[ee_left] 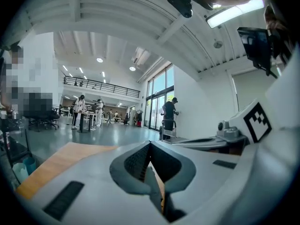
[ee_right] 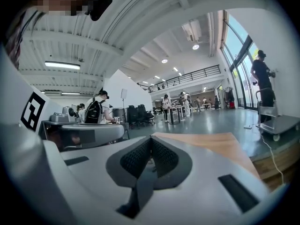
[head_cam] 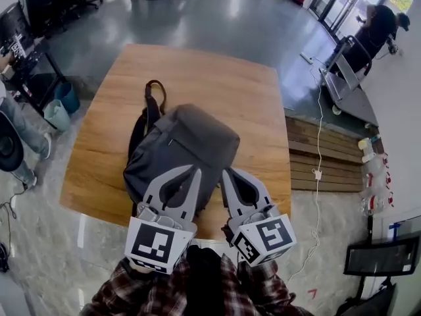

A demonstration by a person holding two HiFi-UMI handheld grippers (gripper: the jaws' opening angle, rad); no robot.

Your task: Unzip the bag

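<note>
A dark grey backpack (head_cam: 187, 143) lies flat on the wooden table (head_cam: 230, 84), its black straps (head_cam: 152, 104) trailing toward the far left. In the head view both grippers hover over the bag's near end, close to my body. My left gripper (head_cam: 195, 170) is shut with nothing in it, its tips above the bag's near edge. My right gripper (head_cam: 226, 174) is also shut and empty, just right of the bag. The left gripper view (ee_left: 150, 144) and right gripper view (ee_right: 151, 139) show jaws pressed together, aimed across the hall; the bag is hidden there.
Two blue bins (head_cam: 62, 107) and a seated person's legs (head_cam: 20, 137) are left of the table. A wooden platform (head_cam: 322, 157) with a white cable (head_cam: 318, 143) lies to the right, a cart (head_cam: 342, 74) beyond it. People stand far off in the hall.
</note>
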